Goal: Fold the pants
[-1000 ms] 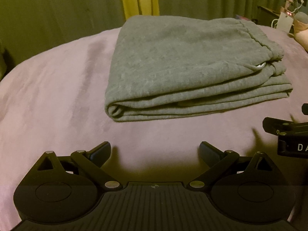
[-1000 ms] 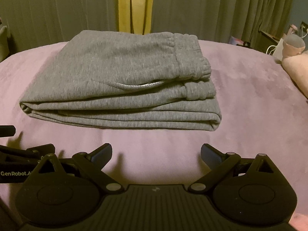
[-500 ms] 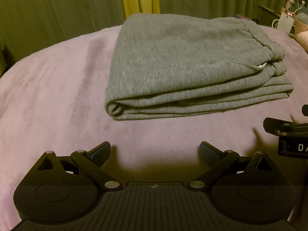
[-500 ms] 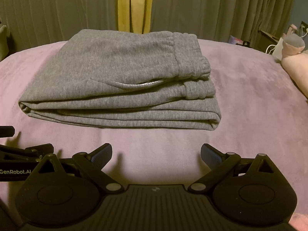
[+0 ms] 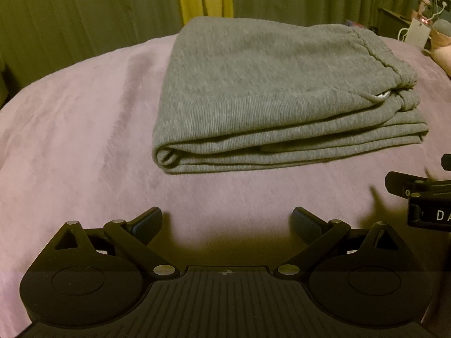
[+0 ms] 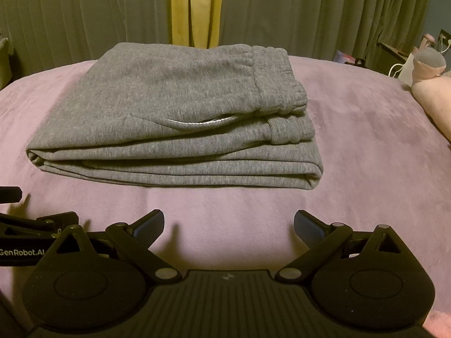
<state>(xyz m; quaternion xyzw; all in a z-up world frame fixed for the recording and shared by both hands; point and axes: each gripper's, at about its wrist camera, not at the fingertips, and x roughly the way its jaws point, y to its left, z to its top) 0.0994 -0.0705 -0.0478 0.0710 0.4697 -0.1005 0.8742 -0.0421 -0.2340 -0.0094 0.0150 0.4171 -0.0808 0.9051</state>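
Note:
Grey sweatpants (image 5: pixel 270 90) lie folded into a thick rectangular stack on a mauve bedspread (image 5: pixel 84 129), the elastic waistband at the right end. The right wrist view shows the same pants (image 6: pixel 180 124) with a white pocket edge showing. My left gripper (image 5: pixel 227 221) is open, empty, a short way in front of the stack's near edge. My right gripper (image 6: pixel 229 224) is open and empty too, likewise short of the stack. Each gripper appears at the side of the other's view: the right one (image 5: pixel 422 197) and the left one (image 6: pixel 33 225).
Green pleated curtains (image 6: pixel 310 14) with a yellow strip (image 6: pixel 194 8) hang behind the bed. A nightstand with a charger and small items (image 5: pixel 420 28) stands at the far right, beside a pink pillow (image 6: pixel 434 98). Bare bedspread (image 6: pixel 366 146) surrounds the pants.
Both views have shifted only slightly; the pants sit a touch higher in the left wrist view. The pants have not moved and both grippers stay open.

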